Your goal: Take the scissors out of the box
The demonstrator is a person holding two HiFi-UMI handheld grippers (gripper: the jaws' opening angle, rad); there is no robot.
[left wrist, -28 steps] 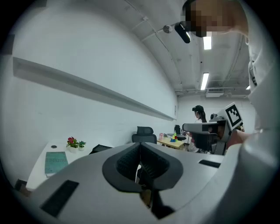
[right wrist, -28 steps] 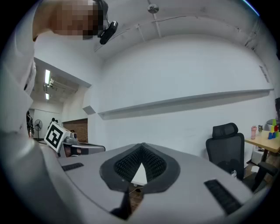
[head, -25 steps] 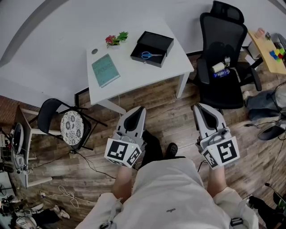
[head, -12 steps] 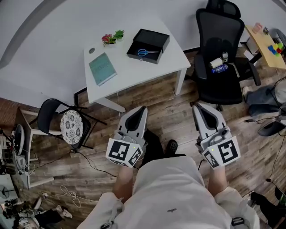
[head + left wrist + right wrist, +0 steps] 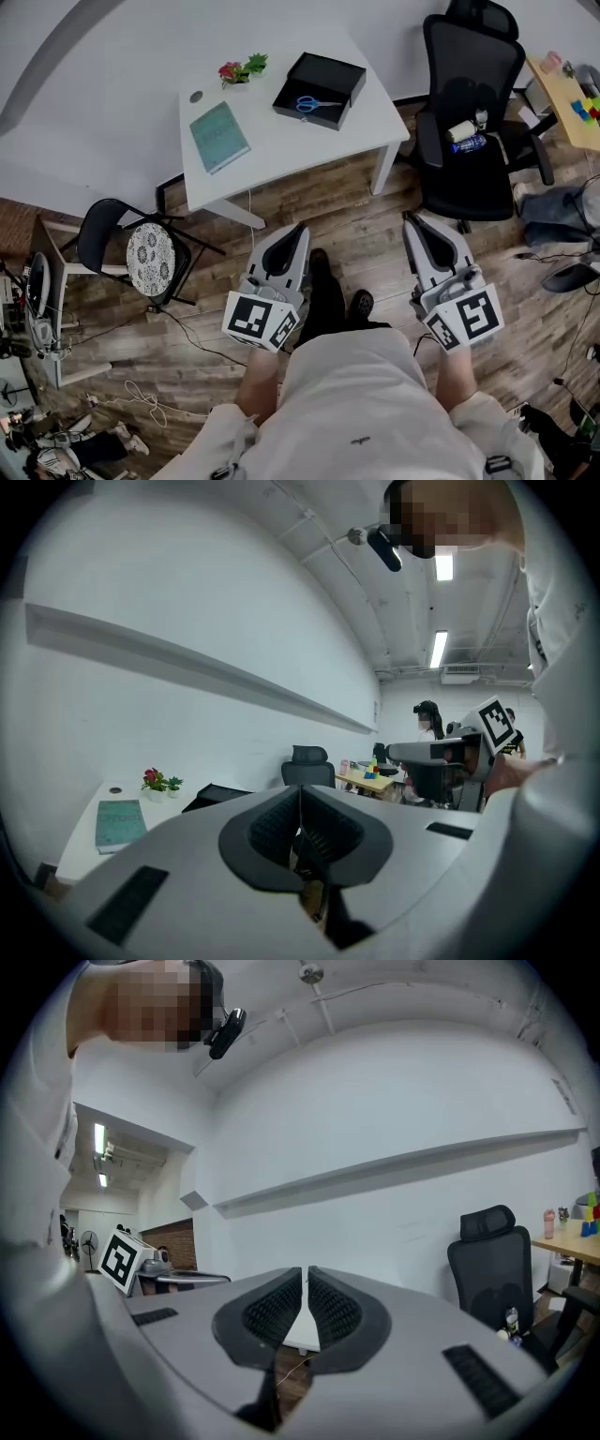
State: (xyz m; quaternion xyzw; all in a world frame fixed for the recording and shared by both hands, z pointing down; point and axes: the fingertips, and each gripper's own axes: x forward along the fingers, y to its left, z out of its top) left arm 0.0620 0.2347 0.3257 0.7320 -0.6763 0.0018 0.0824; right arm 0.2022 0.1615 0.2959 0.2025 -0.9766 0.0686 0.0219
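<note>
Scissors [image 5: 319, 104] inside box [image 5: 321, 68], upper centre, by table [image 5: 281, 150] far edge. Left gripper [image 5: 299, 228] and right gripper [image 5: 412, 222]: jaws together, empty, over wood floor [image 5: 361, 246], well short of table's near edge.

Looks like an office / work rm. White desk [image 5: 291, 141] w/ a green book [image 5: 220, 137] on it. Black swivel chair [image 5: 469, 94] right beside it. Wood floor [image 5: 366, 239]. 2nd desk [image 5: 561, 98] at far right w/ bright blocks [image 5: 586, 108]. Long strip lights [image 5: 438, 649] on the ceiling. Small chair [image 5: 150, 258] w/ round cushion at left.
</note>
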